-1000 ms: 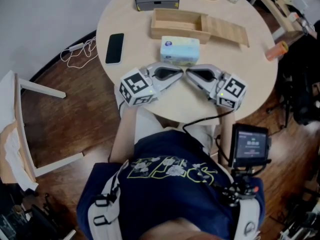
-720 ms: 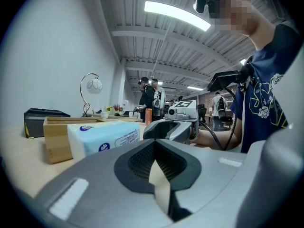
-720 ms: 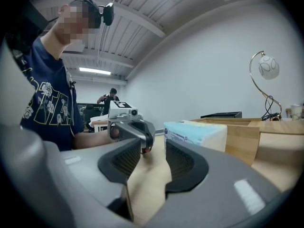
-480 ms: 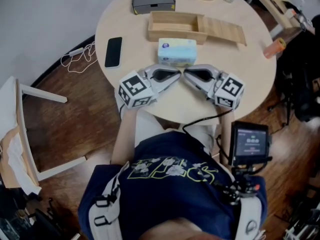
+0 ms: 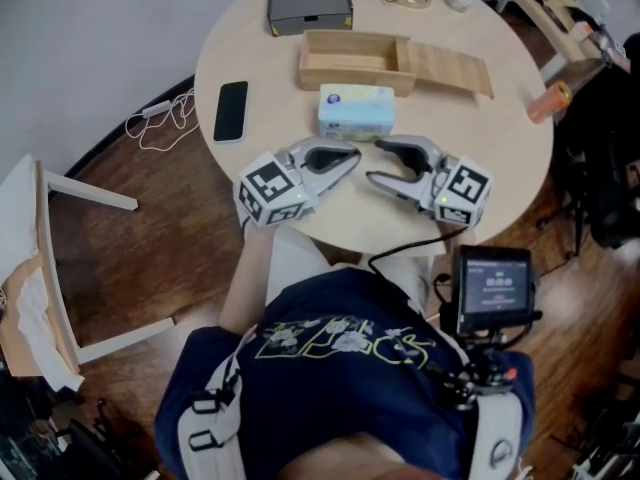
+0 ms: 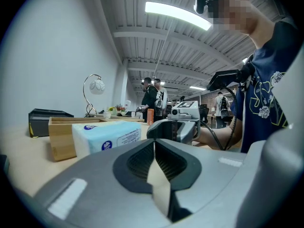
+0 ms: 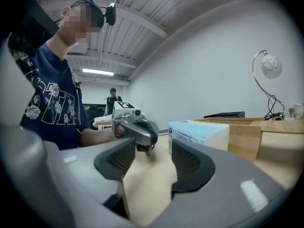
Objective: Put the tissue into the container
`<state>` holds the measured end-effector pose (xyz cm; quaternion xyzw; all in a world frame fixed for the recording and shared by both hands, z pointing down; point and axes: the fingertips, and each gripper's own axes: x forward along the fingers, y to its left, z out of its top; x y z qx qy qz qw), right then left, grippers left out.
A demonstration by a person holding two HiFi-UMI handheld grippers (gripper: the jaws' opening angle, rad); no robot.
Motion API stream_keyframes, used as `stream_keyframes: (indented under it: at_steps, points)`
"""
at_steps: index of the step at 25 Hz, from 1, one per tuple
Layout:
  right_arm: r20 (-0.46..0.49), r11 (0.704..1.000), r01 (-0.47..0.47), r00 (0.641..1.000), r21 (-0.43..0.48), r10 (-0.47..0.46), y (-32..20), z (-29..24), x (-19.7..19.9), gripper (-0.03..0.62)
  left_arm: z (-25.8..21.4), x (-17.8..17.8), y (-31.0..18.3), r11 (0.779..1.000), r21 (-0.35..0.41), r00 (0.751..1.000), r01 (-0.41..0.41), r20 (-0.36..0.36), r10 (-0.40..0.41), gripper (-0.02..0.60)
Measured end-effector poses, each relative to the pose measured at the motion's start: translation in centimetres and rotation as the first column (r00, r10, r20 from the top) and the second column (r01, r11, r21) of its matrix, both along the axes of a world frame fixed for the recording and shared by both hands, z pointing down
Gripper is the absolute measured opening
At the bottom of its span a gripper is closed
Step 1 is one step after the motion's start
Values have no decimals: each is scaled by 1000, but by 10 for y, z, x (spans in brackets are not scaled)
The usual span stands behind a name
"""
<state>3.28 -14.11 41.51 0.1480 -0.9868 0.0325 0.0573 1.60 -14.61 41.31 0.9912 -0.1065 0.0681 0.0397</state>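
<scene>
Opening just now: right gripper (image 5: pixel 374 160) jaws, nothing between.

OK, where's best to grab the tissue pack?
Probably take the tissue pack across its short width, near its right end, coming in level from the right. It lies flat, long sides left to right, and the wooden box close behind blocks the far side.

Workshop-like lab: ribbed ceiling (image 6: pixel 142 46), strip light (image 6: pixel 178 14), bystanders (image 6: pixel 153 99).
</scene>
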Motion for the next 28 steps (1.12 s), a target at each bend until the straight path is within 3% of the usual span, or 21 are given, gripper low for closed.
stream_keyframes:
  at_steps: [1,3,4,7,10,14,18,22,24,26,28]
  points:
    - [6,1000,-7,1000,-1,7,0,-1,4,238,1,-3,4,1000,-13,1000,-9,-2,9,18]
    - [34,999,-40,999,4,40,-3,-9,17,269,-1,-12,10,999,-36,1000,-22,-7,21,233]
    - [49,998,-60,997,16,59,-6,-14,26,278,-6,-19,10,999,-32,1000,-17,-10,17,285]
    - [50,990,-108,993,95,103,-28,-24,56,357,-29,-42,-7,1000,26,1000,14,-7,-14,400]
    - [-5,991,-57,998,122,58,-57,-14,68,518,-31,-58,-44,997,71,996,19,90,-25,489]
    - [-133,997,60,990,45,-53,-81,8,56,534,-13,-55,-88,997,-17,978,-73,194,75,500]
    - [-218,993,115,969,-20,-116,-97,24,35,532,12,-40,-105,988,-66,937,-139,314,152,500]
    - [-237,993,118,964,-32,-122,-102,25,17,519,30,-23,-94,955,-164,895,-248,339,291,497]
    - [-281,990,137,949,-39,-143,-99,28,11,393,35,-21,-91,951,-145,869,-272,387,308,488]
    - [-311,989,141,939,-41,-147,-96,28,9,366,35,-22,-94,961,-98,853,-258,445,274,397]
    - [-319,990,137,937,-37,-141,-95,18,9,360,27,-23,-95,964,-81,852,-254,454,263,392]
